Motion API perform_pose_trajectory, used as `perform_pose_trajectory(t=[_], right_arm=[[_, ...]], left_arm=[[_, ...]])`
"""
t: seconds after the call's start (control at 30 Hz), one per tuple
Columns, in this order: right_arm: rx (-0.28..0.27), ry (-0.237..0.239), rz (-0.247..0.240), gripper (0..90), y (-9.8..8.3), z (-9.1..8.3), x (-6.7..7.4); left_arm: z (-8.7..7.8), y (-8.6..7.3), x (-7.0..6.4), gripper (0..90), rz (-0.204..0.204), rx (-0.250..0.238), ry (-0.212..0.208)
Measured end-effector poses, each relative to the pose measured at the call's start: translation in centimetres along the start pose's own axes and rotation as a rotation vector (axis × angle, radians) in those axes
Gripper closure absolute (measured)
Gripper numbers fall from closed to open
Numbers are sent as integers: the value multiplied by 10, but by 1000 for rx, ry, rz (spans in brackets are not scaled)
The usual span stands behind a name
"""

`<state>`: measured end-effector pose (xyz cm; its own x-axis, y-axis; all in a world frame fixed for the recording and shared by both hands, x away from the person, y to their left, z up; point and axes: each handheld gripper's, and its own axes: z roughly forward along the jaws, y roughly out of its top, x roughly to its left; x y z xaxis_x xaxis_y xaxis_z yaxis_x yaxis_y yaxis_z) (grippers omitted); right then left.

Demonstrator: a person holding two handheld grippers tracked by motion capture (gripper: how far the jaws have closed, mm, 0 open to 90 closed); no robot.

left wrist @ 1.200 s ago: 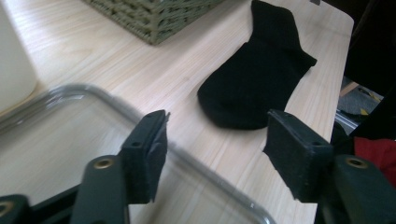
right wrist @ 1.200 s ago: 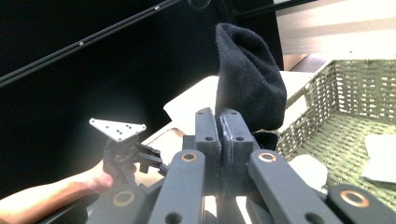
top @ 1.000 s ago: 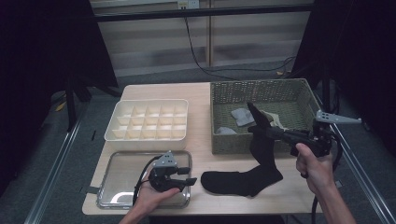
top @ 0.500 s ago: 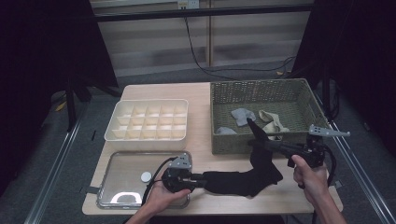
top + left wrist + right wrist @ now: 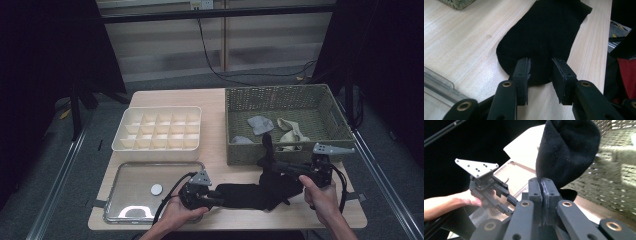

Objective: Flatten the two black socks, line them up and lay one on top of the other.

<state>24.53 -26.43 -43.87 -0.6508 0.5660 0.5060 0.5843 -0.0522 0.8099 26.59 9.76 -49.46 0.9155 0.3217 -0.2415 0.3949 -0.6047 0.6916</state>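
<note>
On the pale wooden table, the high view shows a long black fabric sock lying flat in front of the green woven basket, its cuff lifted by the right gripper. Along the left gripper, the jaws straddle the sock's toe, having just been closing, pads not yet pressing. Looking along the right gripper, the jaws are clamped on the cuff. A shallow toe bite could slip as the sock is stretched. Compared with a second ago, the sock hangs lower and the left gripper has left the steel tray.
</note>
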Motion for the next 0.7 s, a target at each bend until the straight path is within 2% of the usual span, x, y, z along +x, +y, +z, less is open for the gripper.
perform_pose_trajectory(t=[0.17, 0.7], right_arm=[[31, 8, -4, 868, -6, 12, 2], [177, 37, -5, 866, -34, 52, 10]], left_arm=[[-1, 1, 1, 664, -1, 15, 0], [0, 0, 1, 662, -8, 12, -5]])
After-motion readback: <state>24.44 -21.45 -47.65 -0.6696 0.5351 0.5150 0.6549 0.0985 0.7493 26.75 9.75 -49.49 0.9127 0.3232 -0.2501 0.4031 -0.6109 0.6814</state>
